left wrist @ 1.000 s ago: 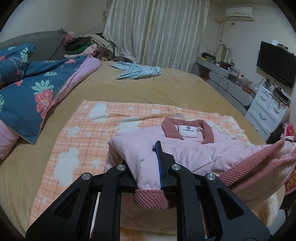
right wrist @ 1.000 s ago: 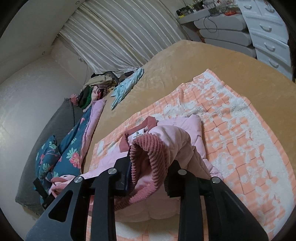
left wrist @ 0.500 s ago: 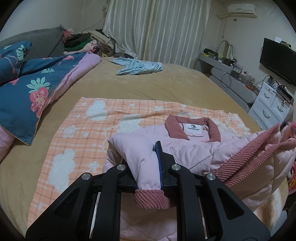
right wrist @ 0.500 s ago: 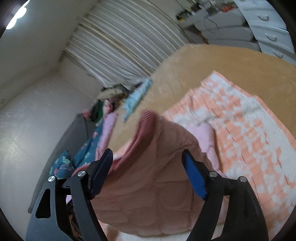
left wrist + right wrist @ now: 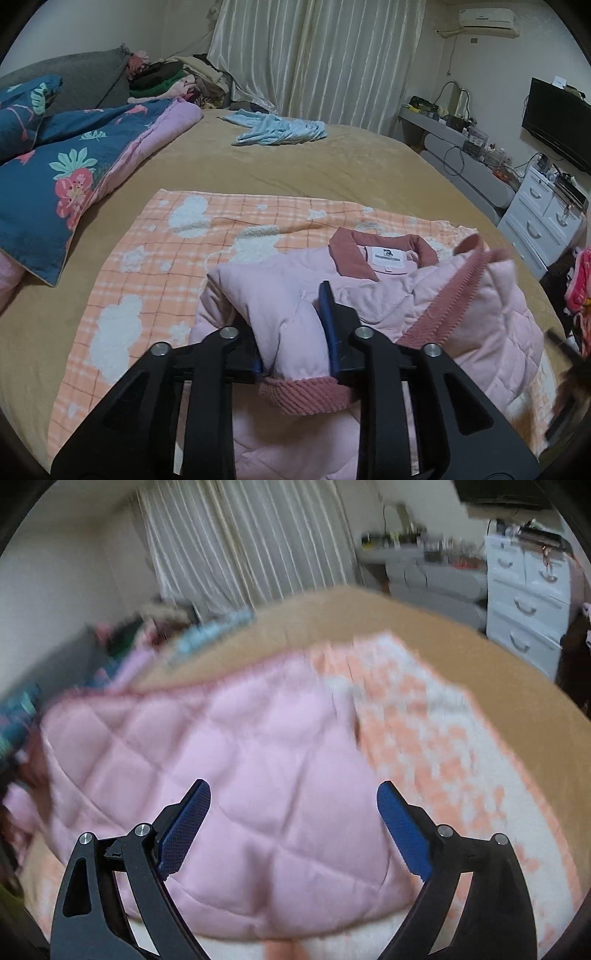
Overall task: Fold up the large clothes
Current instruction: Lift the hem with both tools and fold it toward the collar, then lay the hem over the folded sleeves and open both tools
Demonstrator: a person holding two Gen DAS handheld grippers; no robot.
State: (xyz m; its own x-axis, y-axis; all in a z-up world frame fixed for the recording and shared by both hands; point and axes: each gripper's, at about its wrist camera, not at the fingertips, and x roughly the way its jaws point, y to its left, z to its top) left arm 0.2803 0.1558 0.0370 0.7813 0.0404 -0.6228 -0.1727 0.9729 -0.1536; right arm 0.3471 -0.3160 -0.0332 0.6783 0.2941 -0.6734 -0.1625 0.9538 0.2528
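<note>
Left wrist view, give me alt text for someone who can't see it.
The left gripper, jaws just starting to open, has the cuffed sleeve of a pink quilted jacket between its fingers. The jacket lies on an orange checked blanket spread over a tan bed, with a floral duvet at left.

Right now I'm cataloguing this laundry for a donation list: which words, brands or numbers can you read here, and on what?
White neck label inside the pink jacket's collar: a small dark logo with a line of print below it, too small to read.
Air conditioner: no legible marking.
Nothing else carries readable text.
</note>
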